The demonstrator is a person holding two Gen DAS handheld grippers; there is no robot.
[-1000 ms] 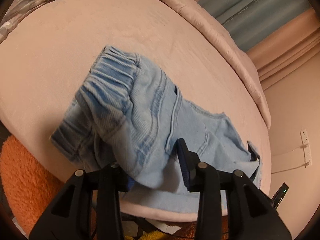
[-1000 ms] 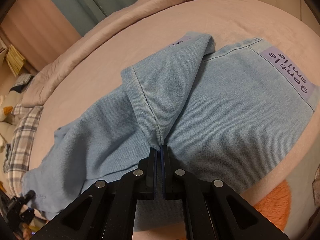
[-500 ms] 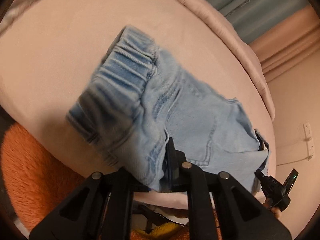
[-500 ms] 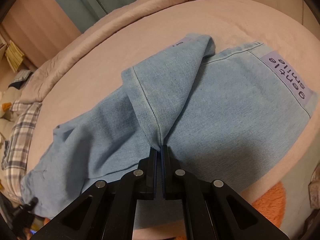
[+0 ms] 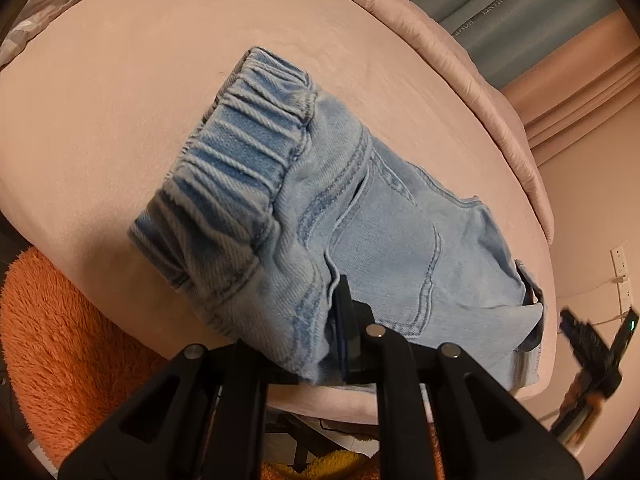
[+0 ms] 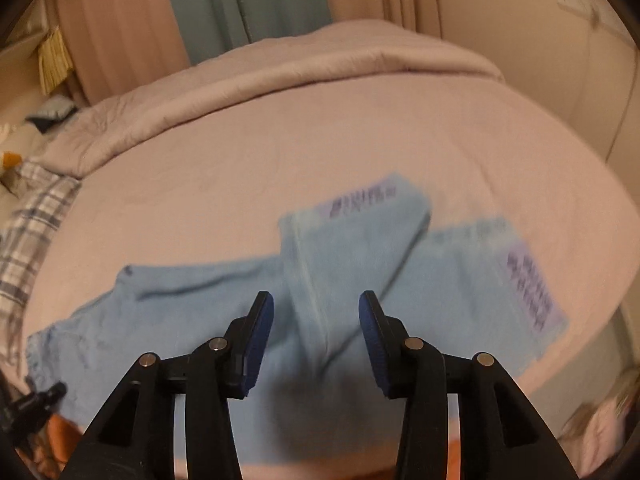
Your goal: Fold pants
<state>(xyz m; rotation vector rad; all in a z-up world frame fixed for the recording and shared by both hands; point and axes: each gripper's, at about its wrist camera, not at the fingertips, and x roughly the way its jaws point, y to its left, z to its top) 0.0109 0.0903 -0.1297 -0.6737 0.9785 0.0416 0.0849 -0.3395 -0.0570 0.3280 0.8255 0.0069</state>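
Light blue denim pants (image 5: 360, 216) lie on a pink bed (image 5: 120, 100). In the left wrist view the elastic waistband (image 5: 240, 152) is bunched and lifted toward me. My left gripper (image 5: 324, 344) is shut on the waist fabric near the bed's front edge. In the right wrist view the pants (image 6: 332, 272) show blurred, with the legs crossed and purple printed labels (image 6: 528, 292) at the hems. My right gripper (image 6: 316, 332) is open and empty, raised above the pants. It also shows in the left wrist view (image 5: 588, 344) at the far right.
An orange fluffy rug (image 5: 60, 340) lies below the bed's front edge. A folded pink duvet (image 6: 280, 76) runs along the far side. A plaid pillow (image 6: 32, 220) lies at the left. Curtains (image 6: 248, 4) hang behind the bed.
My right gripper has opened, let go of the pant leg and pulled back upward. My left gripper closed on the waist fabric and holds it lifted.
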